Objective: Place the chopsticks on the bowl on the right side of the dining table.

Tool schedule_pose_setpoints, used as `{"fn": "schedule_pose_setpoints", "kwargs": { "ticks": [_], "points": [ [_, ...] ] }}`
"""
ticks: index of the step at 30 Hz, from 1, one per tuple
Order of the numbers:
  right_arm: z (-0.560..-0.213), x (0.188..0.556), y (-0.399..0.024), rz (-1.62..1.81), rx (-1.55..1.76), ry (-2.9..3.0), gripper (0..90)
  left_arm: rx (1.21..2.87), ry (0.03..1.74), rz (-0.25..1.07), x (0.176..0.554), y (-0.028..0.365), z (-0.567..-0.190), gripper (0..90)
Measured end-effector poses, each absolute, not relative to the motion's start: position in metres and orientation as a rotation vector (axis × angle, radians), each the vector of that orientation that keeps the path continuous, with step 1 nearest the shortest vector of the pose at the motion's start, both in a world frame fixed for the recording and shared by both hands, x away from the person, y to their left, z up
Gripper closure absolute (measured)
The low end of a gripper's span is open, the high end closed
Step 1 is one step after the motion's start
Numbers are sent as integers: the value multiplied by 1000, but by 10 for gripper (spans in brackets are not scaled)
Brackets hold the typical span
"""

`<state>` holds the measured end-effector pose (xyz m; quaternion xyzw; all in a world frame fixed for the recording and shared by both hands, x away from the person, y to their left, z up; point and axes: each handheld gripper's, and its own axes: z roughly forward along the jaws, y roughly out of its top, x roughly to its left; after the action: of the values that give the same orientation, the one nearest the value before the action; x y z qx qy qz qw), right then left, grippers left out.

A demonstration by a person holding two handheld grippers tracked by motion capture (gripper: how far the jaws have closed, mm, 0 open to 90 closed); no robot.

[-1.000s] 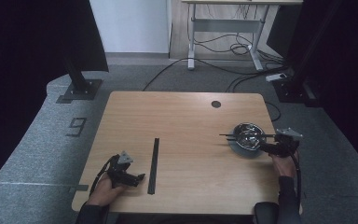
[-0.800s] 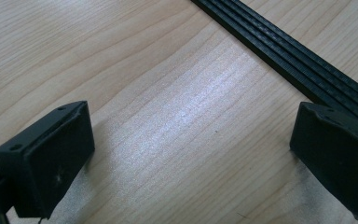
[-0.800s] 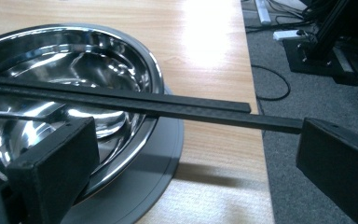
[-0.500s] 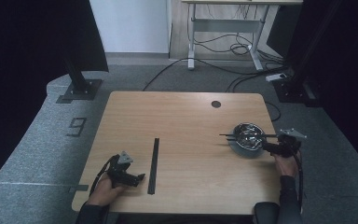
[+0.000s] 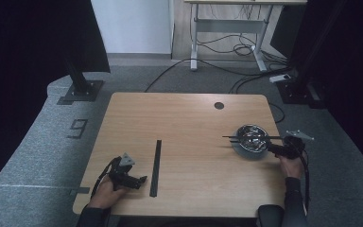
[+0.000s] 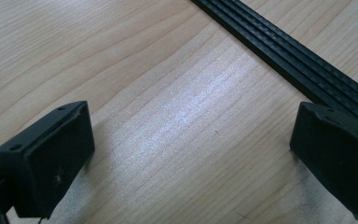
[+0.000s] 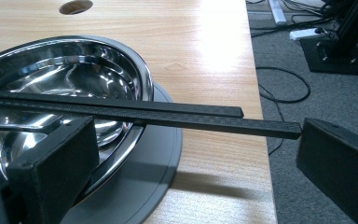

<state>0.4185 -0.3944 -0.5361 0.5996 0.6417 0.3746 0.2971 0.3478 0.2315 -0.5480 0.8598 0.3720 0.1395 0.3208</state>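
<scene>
Grey carpet surrounds the wooden tabletop [image 5: 184,118], with cables on the floor beyond its far edge. A steel bowl [image 5: 250,137] stands on a grey dish [image 7: 154,172] near the right edge. Two black chopsticks [image 7: 121,112] lie side by side across the bowl's rim, their ends projecting past it toward the right edge. The right tongs [image 5: 275,147] sit at those ends, jaws wide apart and holding nothing; in the right gripper view one jaw is against the bowl's side, the other clear of the stick tips. A black strip [image 5: 156,168] lies near the front edge, left of centre. The left tongs [image 5: 134,179] rest just beside it on the tabletop, jaws wide apart and empty.
</scene>
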Motion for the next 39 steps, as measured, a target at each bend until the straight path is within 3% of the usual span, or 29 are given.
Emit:
{"fn": "schedule_pose_setpoints", "kwargs": {
  "ticks": [39],
  "points": [
    [-534,416,-378,936,1527,1783,61,2259,977,367,348,232,-548,0]
  ]
}}
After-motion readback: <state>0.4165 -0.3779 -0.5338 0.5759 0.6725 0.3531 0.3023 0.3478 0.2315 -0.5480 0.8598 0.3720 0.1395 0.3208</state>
